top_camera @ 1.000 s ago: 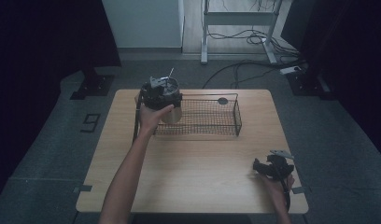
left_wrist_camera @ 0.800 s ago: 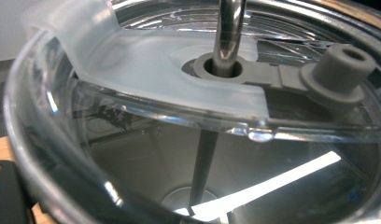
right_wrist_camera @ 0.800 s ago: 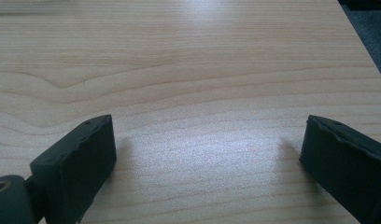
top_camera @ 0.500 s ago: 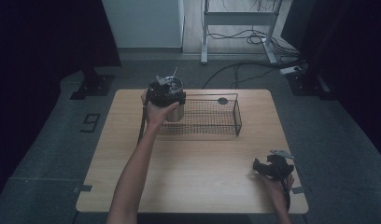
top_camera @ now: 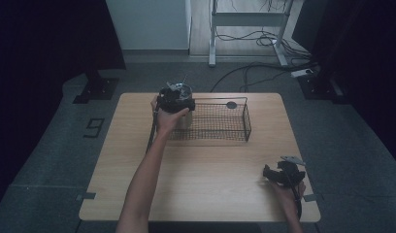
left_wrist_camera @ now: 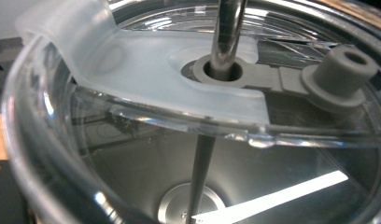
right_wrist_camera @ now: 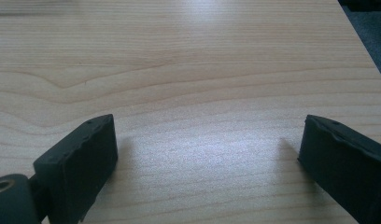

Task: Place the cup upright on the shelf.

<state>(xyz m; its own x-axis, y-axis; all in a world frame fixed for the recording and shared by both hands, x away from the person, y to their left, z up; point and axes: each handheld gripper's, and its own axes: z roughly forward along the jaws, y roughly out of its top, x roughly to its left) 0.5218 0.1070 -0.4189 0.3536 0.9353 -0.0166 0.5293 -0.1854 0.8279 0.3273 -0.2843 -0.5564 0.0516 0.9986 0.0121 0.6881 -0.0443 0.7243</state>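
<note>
Light wooden table (top_camera: 196, 160) carries a black wire mesh basket (top_camera: 220, 127). Left gripper (top_camera: 173, 101) over a steel tumbler with clear lid (left_wrist_camera: 188, 107) at the basket's left end; jaw state cannot be told. Right gripper (right_wrist_camera: 207, 163) low over bare wood, jaws spread wide.

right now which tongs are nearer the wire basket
Left. The left tongs are over the cup at the wire basket's left end; the right tongs sit at the table's near edge.

A: How many containers stand on the tabletop (top_camera: 201, 165)?

B: Two: one wire basket (top_camera: 220, 121) toward twelve o'clock, and one metal tumbler (top_camera: 182, 114) at the basket's nine o'clock end.

A: What does the tumbler carry?

B: One clear lid (left_wrist_camera: 146, 74) and one metal straw (left_wrist_camera: 228, 32).

A: And the grippers?

B: Two: one left gripper (top_camera: 175, 99) and one right gripper (top_camera: 283, 174).
</note>
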